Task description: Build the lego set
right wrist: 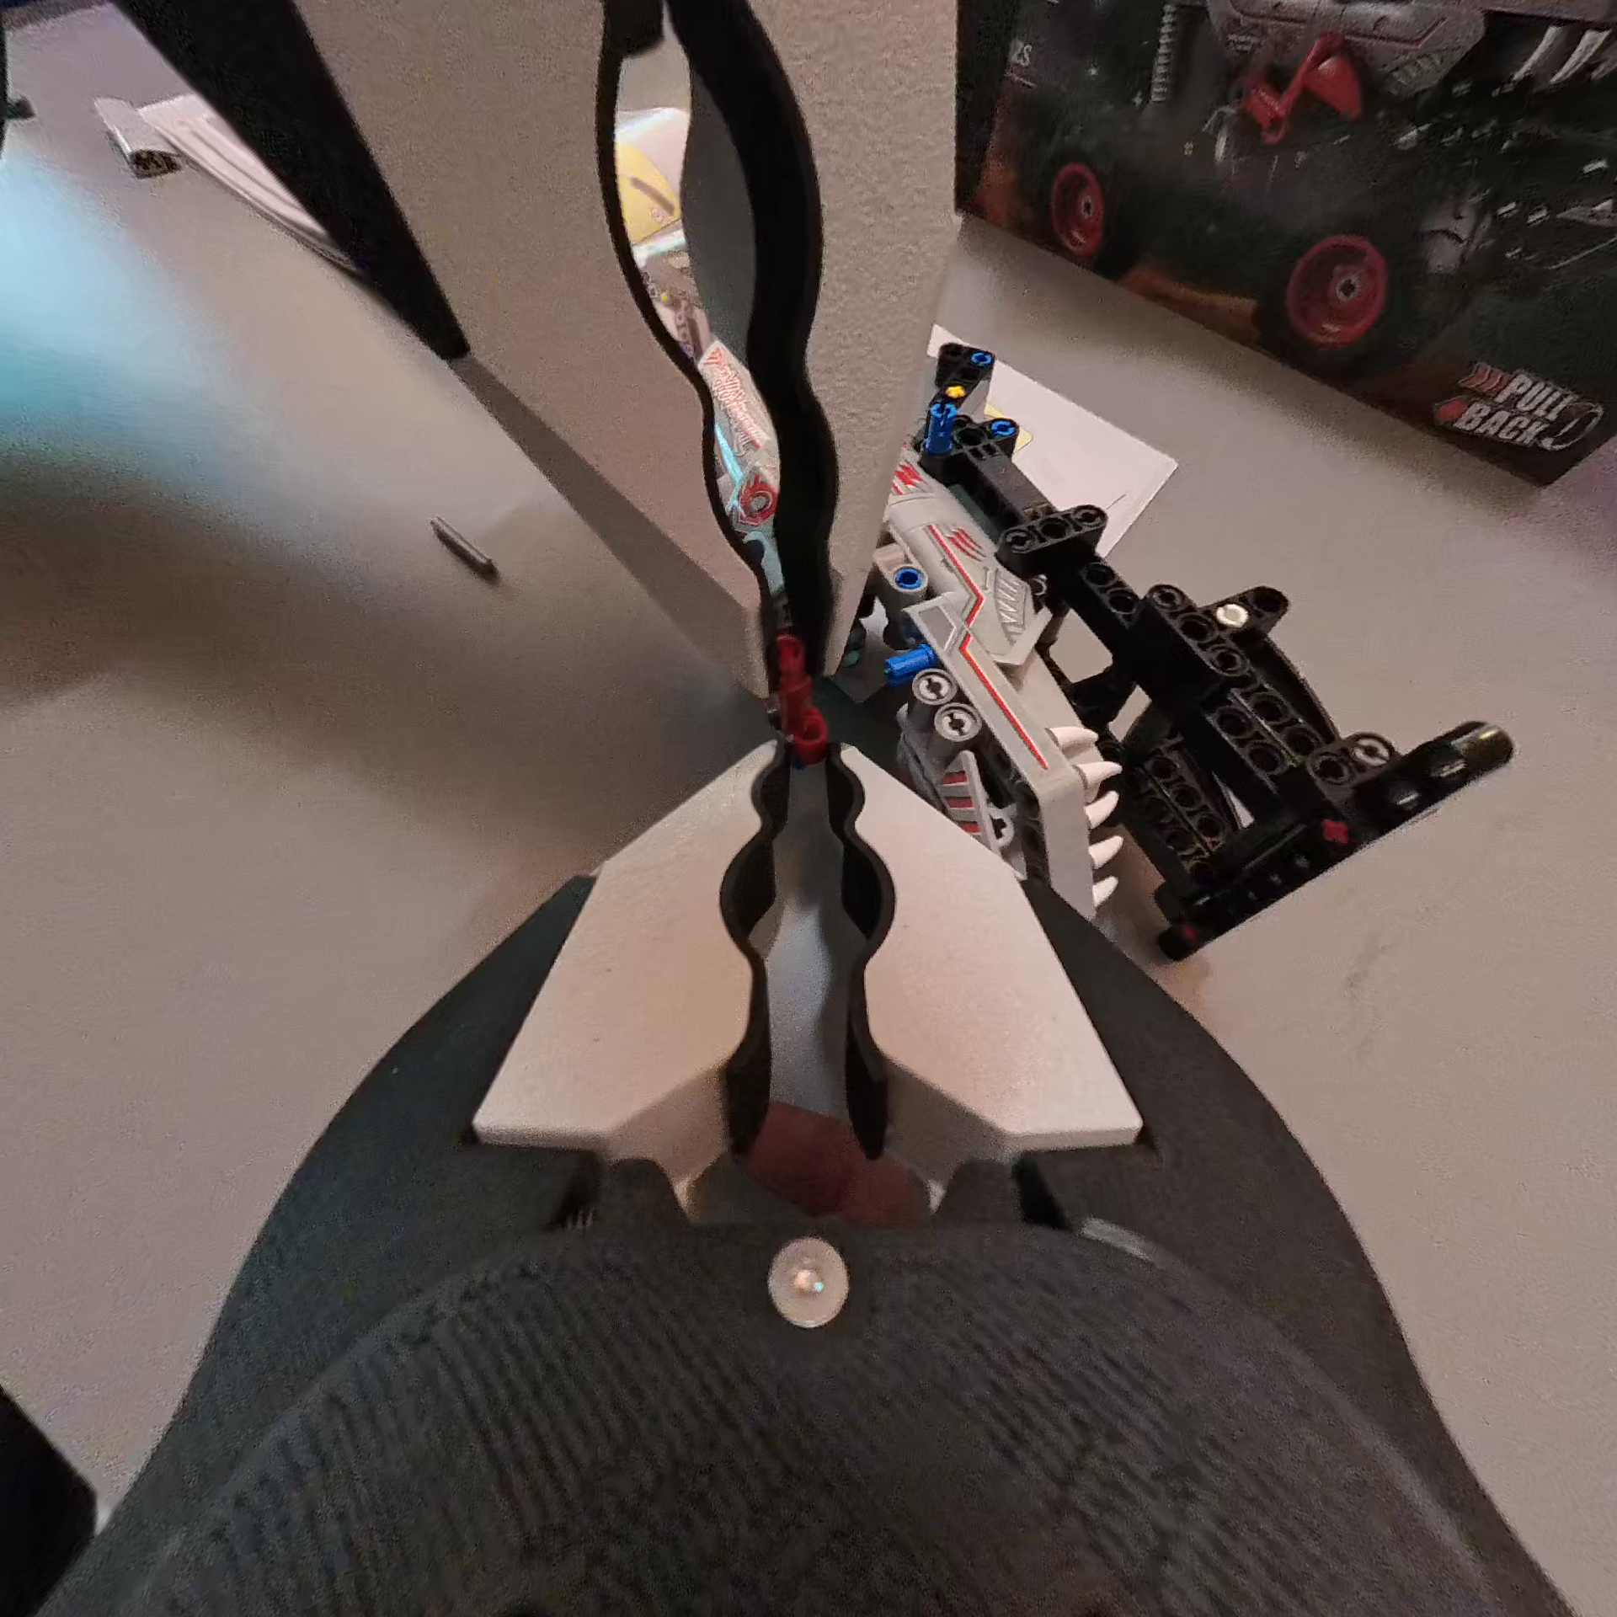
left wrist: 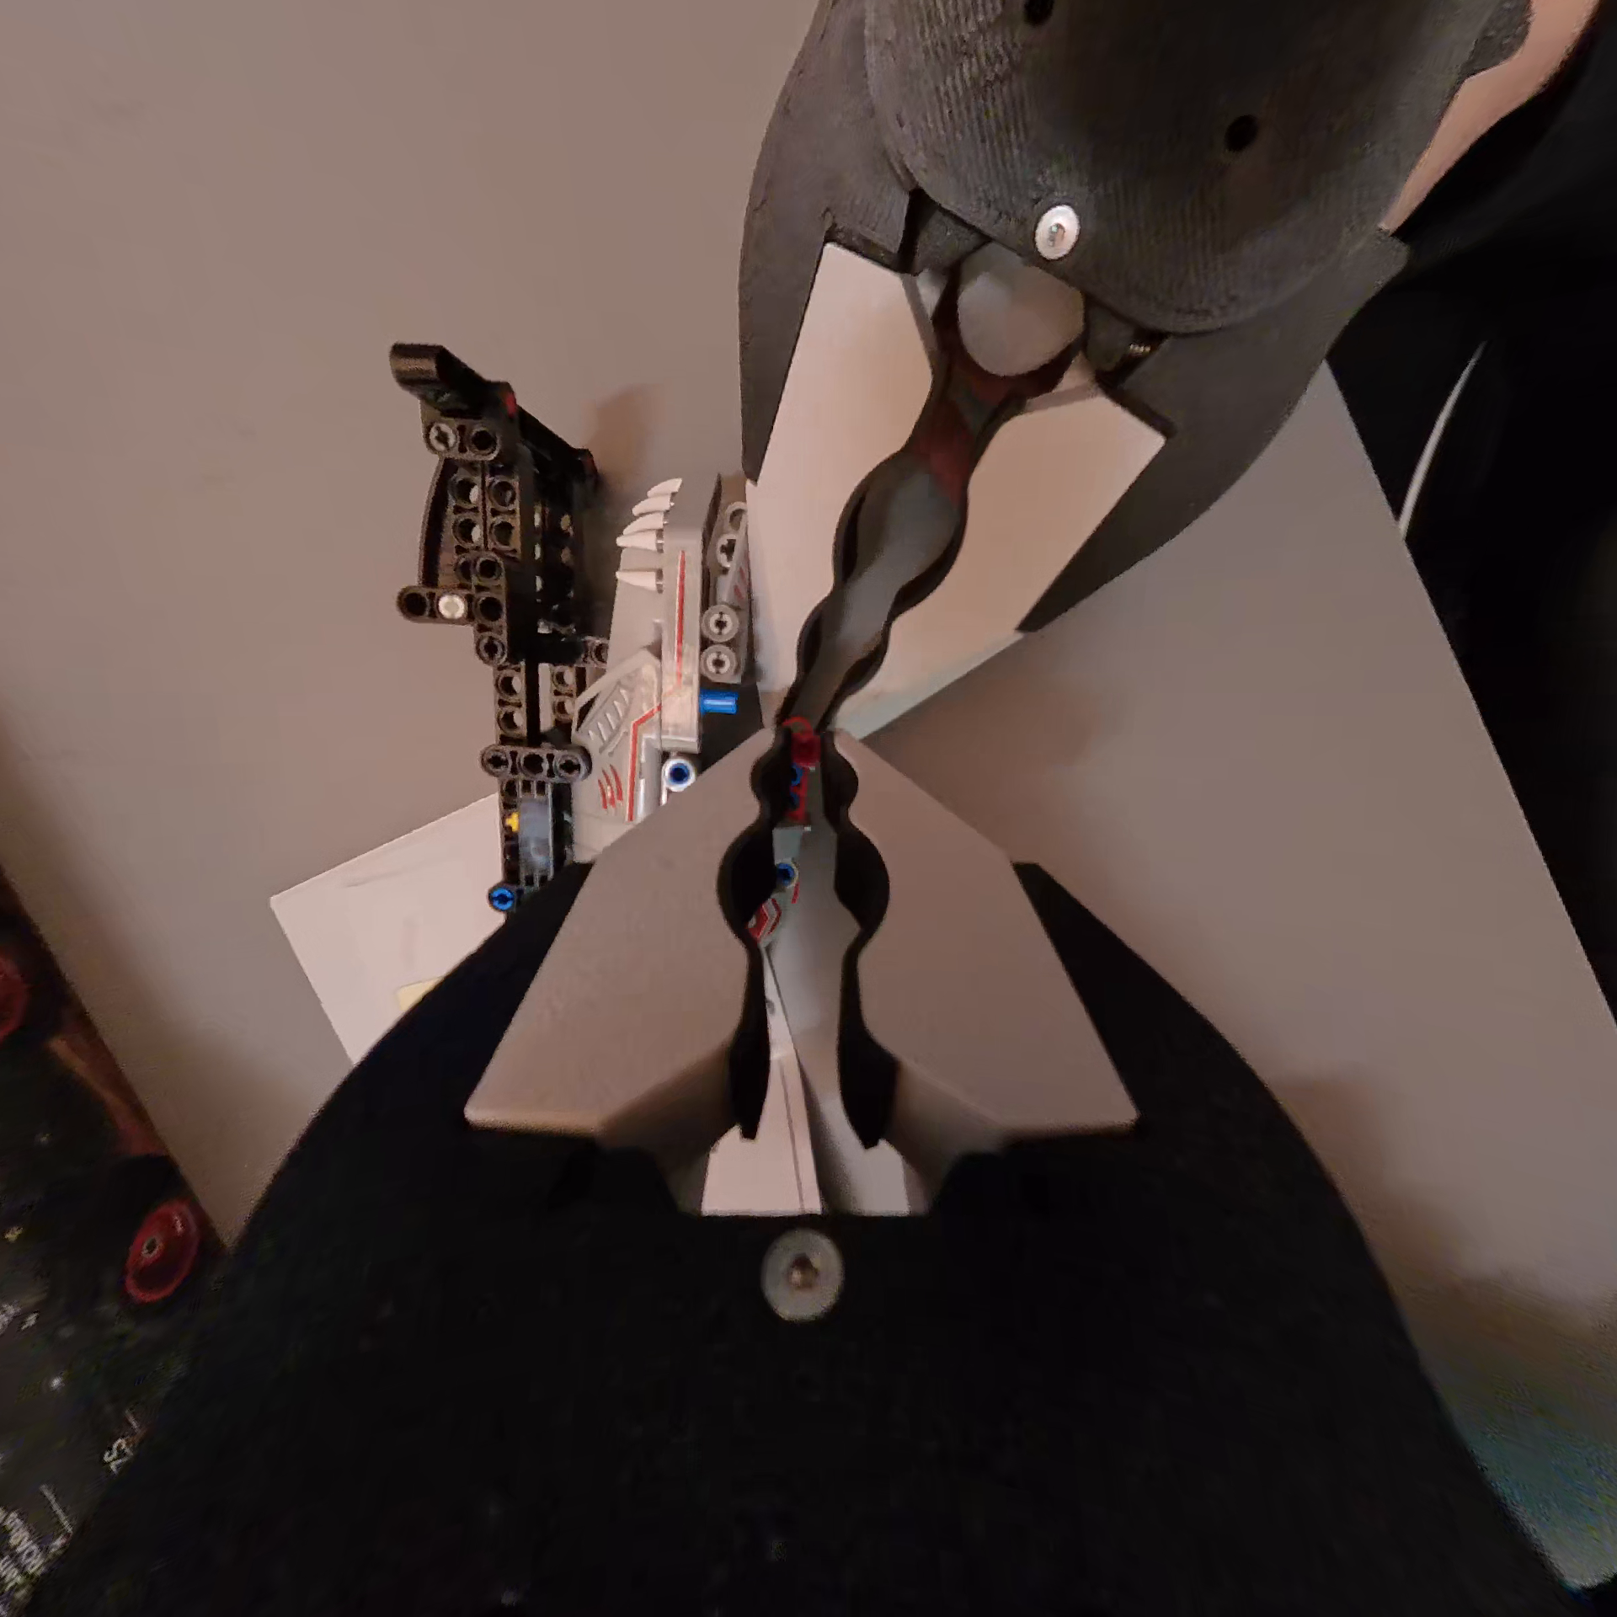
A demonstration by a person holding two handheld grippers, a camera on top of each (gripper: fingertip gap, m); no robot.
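Note:
My left gripper [left wrist: 801, 757] is shut on a grey panel piece [left wrist: 781, 910] with red stripes and blue pins. A small red connector [left wrist: 802, 742] sits at the panel's far end. My right gripper [right wrist: 801, 759] meets the left one tip to tip and is shut on the red connector [right wrist: 794, 691]. In the right wrist view the grey panel [right wrist: 739, 429] shows through the gap between the left fingers. The partly built model [left wrist: 534, 612], a black beam frame with grey panels and white teeth, lies on the table just beside the tips; it also shows in the right wrist view [right wrist: 1164, 700].
The set's box [right wrist: 1312, 219] stands at the back right of the grey table [right wrist: 262, 787]. A white sheet [left wrist: 394, 919] lies under the model's end. A small grey axle [right wrist: 464, 547] lies loose on the left, and a booklet [right wrist: 219, 166] lies at the far left. Both grippers' tips are close together, under 4 cm apart.

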